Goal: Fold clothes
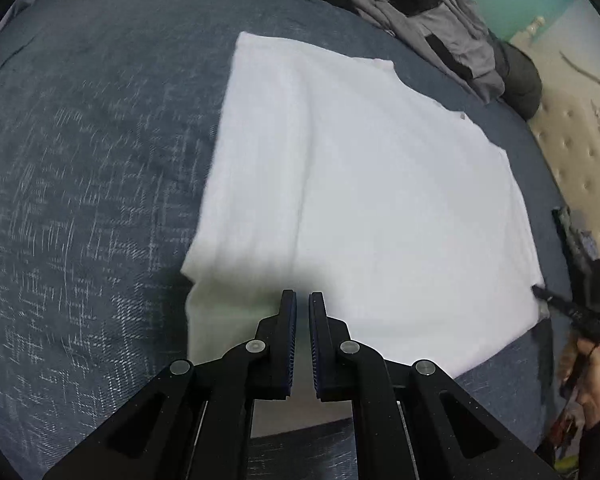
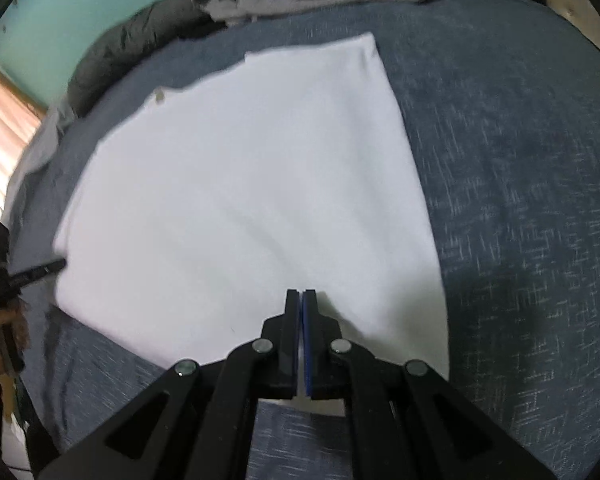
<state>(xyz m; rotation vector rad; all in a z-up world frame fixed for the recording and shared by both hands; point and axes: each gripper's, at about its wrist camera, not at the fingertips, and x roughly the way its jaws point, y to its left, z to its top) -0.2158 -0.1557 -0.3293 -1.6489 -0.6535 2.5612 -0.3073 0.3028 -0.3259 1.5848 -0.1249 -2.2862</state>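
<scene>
A white garment (image 1: 360,180) lies folded flat on the blue-grey bed cover (image 1: 80,160); in the right wrist view the same garment (image 2: 240,180) fills the middle. My left gripper (image 1: 302,294) sits at its near edge, jaws almost together with pale cloth in the narrow gap and a strip of cloth hanging below the pads. My right gripper (image 2: 301,291) is shut at the near edge, a thin white line of cloth pinched between its pads. Each gripper shows in the other's view: the right gripper (image 1: 540,290) at the garment's right corner, the left gripper (image 2: 58,265) at its left side.
A heap of grey and black clothes (image 1: 432,12) lies at the far edge of the bed, with a dark bundle (image 1: 520,80) beside it. A padded beige headboard (image 1: 580,140) stands to the right. A hand (image 1: 592,392) holds the right gripper. The bed cover (image 2: 520,200) extends wide around the garment.
</scene>
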